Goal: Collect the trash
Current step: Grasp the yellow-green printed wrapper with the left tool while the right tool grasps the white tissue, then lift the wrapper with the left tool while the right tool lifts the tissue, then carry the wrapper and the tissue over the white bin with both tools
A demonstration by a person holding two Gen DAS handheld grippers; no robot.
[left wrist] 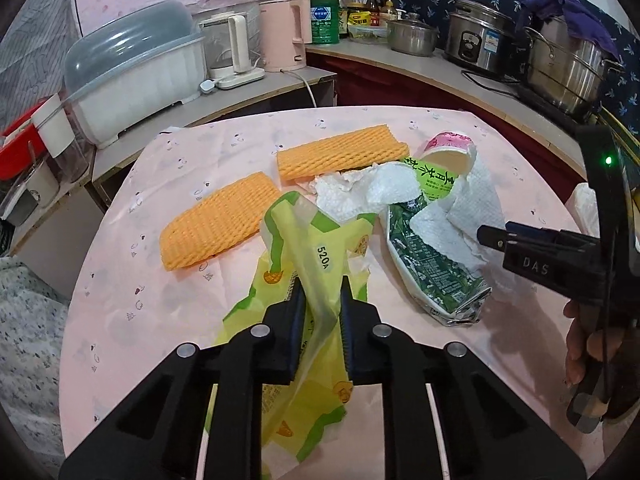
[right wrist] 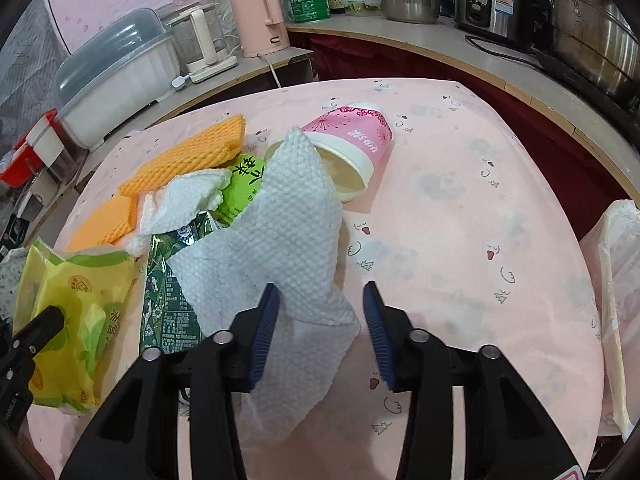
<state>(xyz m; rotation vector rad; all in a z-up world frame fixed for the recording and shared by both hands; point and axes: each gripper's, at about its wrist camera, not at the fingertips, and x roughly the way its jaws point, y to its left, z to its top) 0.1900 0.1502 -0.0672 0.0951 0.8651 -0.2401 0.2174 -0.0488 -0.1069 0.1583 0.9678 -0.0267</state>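
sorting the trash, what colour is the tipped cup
Pink with a flower print and a white rim band, cup; clearest in the right wrist view.

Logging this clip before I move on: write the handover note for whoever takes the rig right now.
Left gripper: shut on the yellow wrapper, which is still on the table.
Right gripper: open, jaws either side of a fold of the paper towel; no grip yet.
On the table: two orange foam nets, green carton under the towel, pink cup lying on its side, crumpled tissue.
Done: nothing visibly cleared.
Left: lift wrapper, grip towel, collect the rest. No bin in view.
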